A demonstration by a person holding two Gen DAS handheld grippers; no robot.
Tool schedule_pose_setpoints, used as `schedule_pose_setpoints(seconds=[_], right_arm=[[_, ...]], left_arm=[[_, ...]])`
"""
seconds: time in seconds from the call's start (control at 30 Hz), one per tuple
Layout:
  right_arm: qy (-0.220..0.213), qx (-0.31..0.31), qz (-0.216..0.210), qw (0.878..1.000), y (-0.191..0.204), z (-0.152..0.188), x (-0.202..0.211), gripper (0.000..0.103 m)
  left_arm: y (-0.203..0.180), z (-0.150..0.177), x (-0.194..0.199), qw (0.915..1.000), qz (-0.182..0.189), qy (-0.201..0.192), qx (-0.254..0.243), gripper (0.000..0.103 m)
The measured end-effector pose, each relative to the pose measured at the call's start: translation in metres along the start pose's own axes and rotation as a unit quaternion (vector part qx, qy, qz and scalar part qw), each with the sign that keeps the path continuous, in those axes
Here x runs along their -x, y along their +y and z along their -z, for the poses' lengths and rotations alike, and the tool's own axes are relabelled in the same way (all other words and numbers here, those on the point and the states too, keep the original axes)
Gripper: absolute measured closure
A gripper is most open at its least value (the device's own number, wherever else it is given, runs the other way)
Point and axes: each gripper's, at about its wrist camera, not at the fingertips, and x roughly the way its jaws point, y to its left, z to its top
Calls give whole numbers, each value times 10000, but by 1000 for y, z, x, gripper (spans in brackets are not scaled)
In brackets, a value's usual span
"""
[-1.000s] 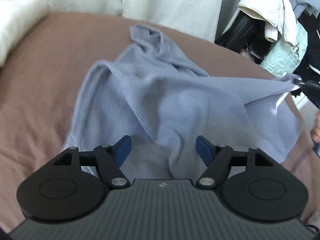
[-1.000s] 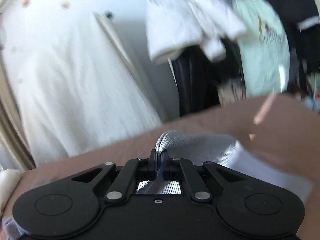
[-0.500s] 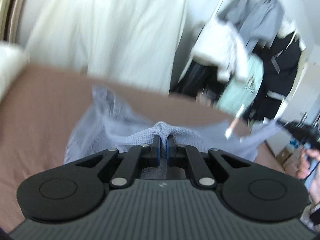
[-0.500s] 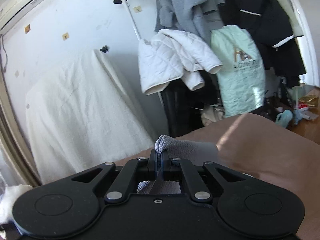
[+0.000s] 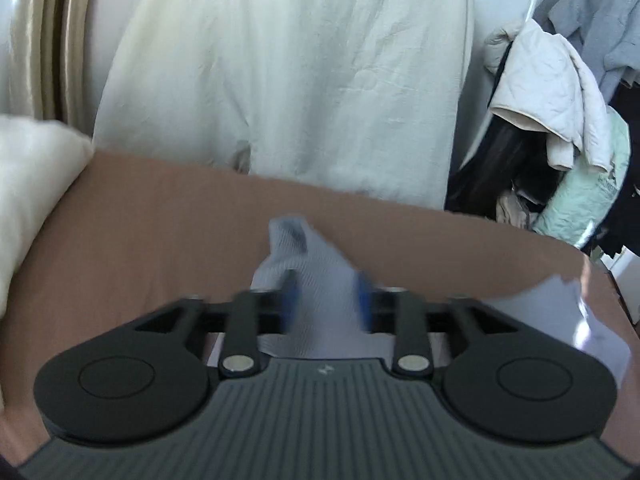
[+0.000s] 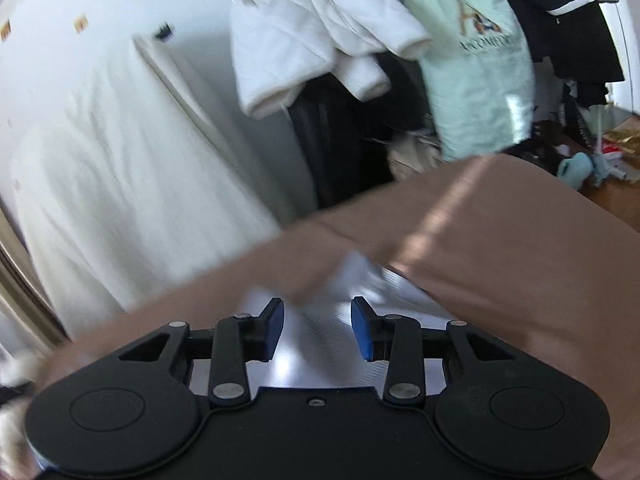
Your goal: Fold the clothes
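Lying on the brown bedsheet [image 5: 168, 216], the pale blue ribbed knit garment [image 5: 320, 280] is released as the left gripper [image 5: 325, 300] and right gripper [image 6: 317, 328] are opening, pads clear of it.

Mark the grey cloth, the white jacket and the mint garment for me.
Grey cloth [image 5: 320, 300]: left wrist view, the ribbed fold between the fingers.
White jacket [image 6: 320, 28]: right wrist view, its quilted body.
Mint garment [image 6: 476, 80]: right wrist view, below its printed logo.

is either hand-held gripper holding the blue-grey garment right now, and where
Neither: the left hand-held gripper and right hand-held gripper are both opening, and the blue-grey garment lies loose between their pads.
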Motion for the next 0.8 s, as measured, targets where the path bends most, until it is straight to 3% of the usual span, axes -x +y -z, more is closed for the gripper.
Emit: schedule_pose_setpoints(seconds=[0.07,0.2,0.3,0.4,0.53,0.57,0.63,0.7,0.8], right_arm=[[285,192,304,9989,-16,3,-20,60],[387,532,301,9974,-23,-8,-54,60],[706,1399,151,9875,-10,-3,-80,58],[800,2167,461,9719,0,11,-96,55],[777,2027,579,9744,-15,11,-98,33],[761,2002,670,9745,-18,10,-97,32],[803,1887,668,9765,-24,8,-92,32],[1221,2051,487,9699,-25,11,-90,34],[1290,2840,508,9488,-8,25,-71,54]], left_arm=[[2,16,7,9997,-49,163,-174,59],[-9,35,11,9980,-42,448,-453,59],[-44,33,0,9955,348,597,-650,59],[-90,26,-21,9907,888,749,-713,57],[-161,24,-61,9838,1272,944,-843,56],[-182,25,-72,9826,1274,958,-955,56],[-220,24,-89,9816,1156,1024,-1121,56],[-250,19,-99,9858,947,1029,-926,56],[-292,14,-116,9856,1199,942,-735,47]])
